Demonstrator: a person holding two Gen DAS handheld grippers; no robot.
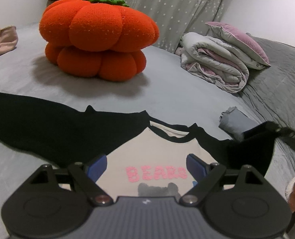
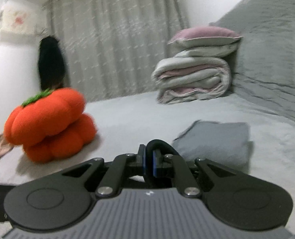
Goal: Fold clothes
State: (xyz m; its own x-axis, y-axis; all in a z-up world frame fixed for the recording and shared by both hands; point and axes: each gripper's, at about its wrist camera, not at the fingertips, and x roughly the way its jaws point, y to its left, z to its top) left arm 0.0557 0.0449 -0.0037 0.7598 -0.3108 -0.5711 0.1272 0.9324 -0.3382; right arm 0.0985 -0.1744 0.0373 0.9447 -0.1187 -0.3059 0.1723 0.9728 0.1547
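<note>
Right gripper [image 2: 148,162] is seen pressed shut on a fold of black sleeve [image 2: 157,145], lifted off the bed [image 2: 139,111]; left gripper [image 1: 146,166] is held spread wide and empty above the shirt [image 1: 153,149]; the shirt lies flat, chest just beyond the left fingers, sleeves stretched left to right; the raised sleeve is judged due for folding leftward across the chest; the right hand is nearer.
</note>
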